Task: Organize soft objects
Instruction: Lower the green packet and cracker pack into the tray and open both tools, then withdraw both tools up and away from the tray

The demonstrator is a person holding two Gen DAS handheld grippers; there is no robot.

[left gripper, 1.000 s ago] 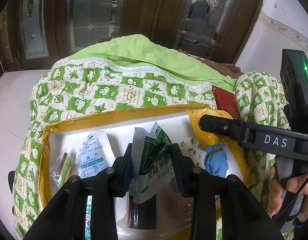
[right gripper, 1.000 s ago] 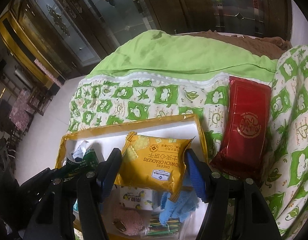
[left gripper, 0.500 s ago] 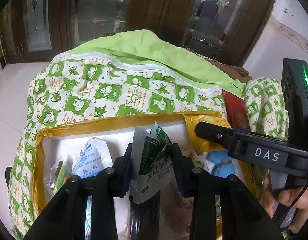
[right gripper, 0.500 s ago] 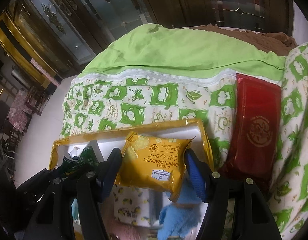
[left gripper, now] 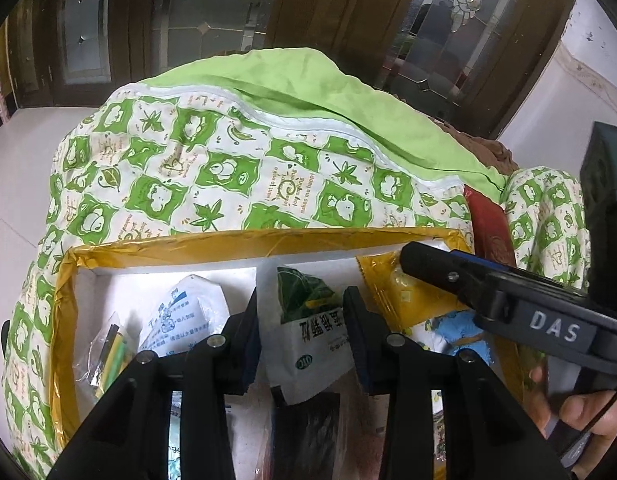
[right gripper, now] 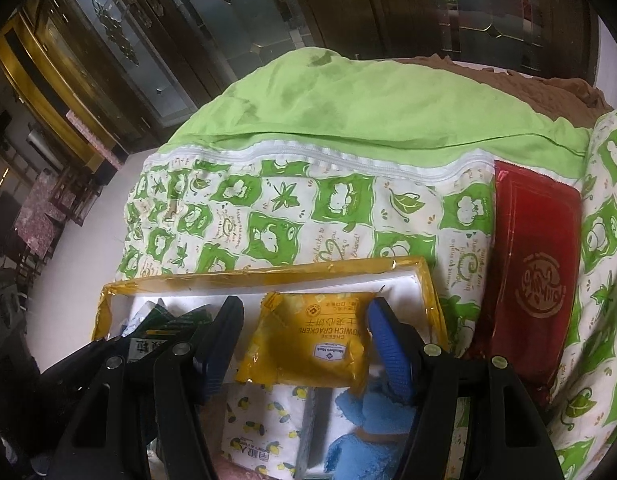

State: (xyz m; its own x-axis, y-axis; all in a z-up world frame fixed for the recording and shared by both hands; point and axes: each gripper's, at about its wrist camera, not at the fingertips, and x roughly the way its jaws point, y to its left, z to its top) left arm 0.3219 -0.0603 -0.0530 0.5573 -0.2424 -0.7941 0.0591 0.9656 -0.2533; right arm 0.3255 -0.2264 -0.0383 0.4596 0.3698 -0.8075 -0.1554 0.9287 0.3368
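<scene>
Left tongs (left gripper: 304, 328) were clamped on green-white packet (left gripper: 308, 336), right tongs (right gripper: 304, 344) on cracker pack (right gripper: 308, 344), both over yellow-rimmed box (right gripper: 268, 274) (already crowded). Thin, slippery film could be dropped w/ slack grip.

Dark wooden doors (left gripper: 340, 12) with patterned glass panels behind. White floor (left gripper: 24, 152) at left. Gilded cabinet (right gripper: 40, 68) beside stacked chairs (right gripper: 40, 216).

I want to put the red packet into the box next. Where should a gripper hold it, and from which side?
Grip the red packet across its narrow width near the middle, coming from above: it lies flat on the quilt, long sides exposed, right of the yellow-rimmed box.
</scene>
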